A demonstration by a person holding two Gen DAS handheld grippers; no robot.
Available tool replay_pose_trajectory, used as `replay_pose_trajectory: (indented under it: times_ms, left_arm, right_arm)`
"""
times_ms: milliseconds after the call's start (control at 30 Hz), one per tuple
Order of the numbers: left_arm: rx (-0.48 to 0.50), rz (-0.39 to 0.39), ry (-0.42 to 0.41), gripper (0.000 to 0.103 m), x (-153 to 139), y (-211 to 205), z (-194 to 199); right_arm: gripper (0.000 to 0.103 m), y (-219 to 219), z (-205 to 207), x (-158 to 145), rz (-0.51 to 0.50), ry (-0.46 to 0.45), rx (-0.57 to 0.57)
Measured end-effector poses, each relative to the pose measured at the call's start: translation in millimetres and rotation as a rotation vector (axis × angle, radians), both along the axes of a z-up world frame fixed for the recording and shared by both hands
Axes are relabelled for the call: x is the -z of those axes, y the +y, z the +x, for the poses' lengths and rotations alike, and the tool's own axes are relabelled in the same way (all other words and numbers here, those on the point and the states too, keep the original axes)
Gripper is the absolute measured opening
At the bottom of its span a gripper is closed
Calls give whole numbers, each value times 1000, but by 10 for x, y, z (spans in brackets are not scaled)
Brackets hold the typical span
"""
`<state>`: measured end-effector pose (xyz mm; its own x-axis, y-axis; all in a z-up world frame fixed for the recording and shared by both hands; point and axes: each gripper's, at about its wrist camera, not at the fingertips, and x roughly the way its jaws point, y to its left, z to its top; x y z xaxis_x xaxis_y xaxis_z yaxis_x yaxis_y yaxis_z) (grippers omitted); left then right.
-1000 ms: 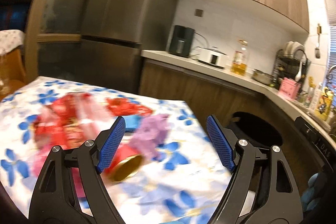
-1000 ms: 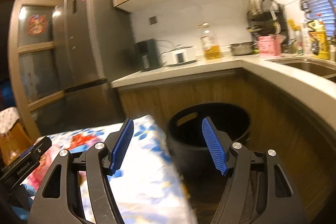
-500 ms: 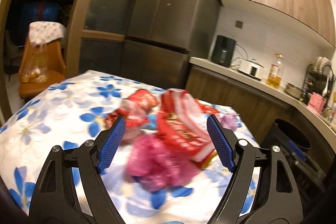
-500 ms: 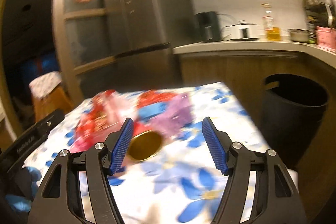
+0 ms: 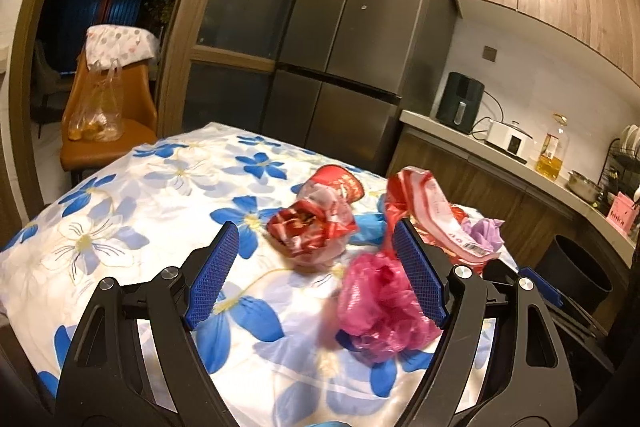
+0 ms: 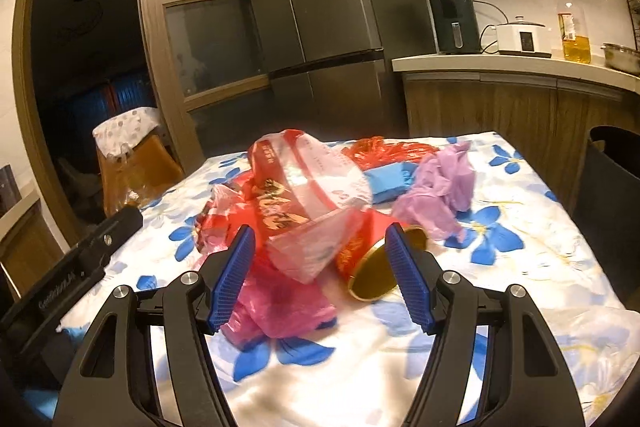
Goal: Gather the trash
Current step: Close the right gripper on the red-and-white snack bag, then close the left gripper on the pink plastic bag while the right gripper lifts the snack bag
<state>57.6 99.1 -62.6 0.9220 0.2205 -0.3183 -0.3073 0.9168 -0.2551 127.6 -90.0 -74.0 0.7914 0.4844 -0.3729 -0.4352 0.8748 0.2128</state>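
Trash sits in one loose heap on the desk (image 5: 132, 195), dead ahead of both tools and not yet touched.

Left tool (image 5: 316, 275): released, jaws wide, nothing between the pads. Pink plastic bag (image 5: 380, 311) lies just ahead, close to its right jaw; crumpled red wrapper (image 5: 312, 231) further out between the jaws. Likely lined up for the pink bag as first pick.

Right tool (image 6: 320, 271): also released and empty. Red can with a gold rim (image 6: 368, 267) lies on its side just ahead by the right jaw, with a red-and-clear plastic bag (image 6: 304, 187) draped across it. Purple bag (image 6: 440, 191) and a blue item (image 6: 388, 179) sit beyond, to the right.

Both tools tilt slightly down toward the heap, which suits a low scoop at soft film.

Black bin (image 6: 608, 179) stands on the floor off the desk's right edge, so each drop looks a short carry.

Surface: white cloth with blue flowers, wrinkled, may snag a pad. Room: kitchen, steel fridge (image 5: 360, 47) behind, counter with appliances and an oil bottle (image 6: 574, 27) to the right, orange chair (image 5: 108, 131) far left.
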Motion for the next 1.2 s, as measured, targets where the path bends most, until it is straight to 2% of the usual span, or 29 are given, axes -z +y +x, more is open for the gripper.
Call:
replay_pose_trajectory:
  times_ms: [67, 233, 300, 367, 400, 467, 567, 700, 1000, 1200]
  left_arm:
    - [-6, 0, 1, 78, 18, 25, -12]
    - [-2, -2, 15, 78, 72, 73, 18]
    - [3, -3, 24, 78, 101, 81, 38]
    - [6, -5, 32, 78, 132, 87, 60]
    - [10, -7, 38, 78, 146, 90, 74]
    - [13, -7, 43, 78, 172, 92, 82]
    - [24, -8, 54, 78, 204, 83, 104]
    - [45, 0, 73, 78, 251, 33, 139]
    - [110, 13, 100, 78, 318, -145, 210]
    - [186, 10, 130, 78, 395, -250, 331]
  right_arm:
    - [73, 68, 33, -3, 5, 5, -5]
    - [72, 199, 108, 86, 0, 37, -13]
    - [63, 205, 121, 92, 3, 36, -16]
    - [49, 225, 126, 93, -5, 32, -22]
    - [46, 226, 131, 98, -9, 33, -24]
    - [29, 220, 150, 124, -15, 42, -25]
    - [15, 218, 183, 167, -15, 60, -27]
    - [3, 189, 182, 164, -18, 45, -17]
    - [1, -37, 110, -23, -4, -55, 59]
    - [1, -284, 83, -145, 23, -99, 120]
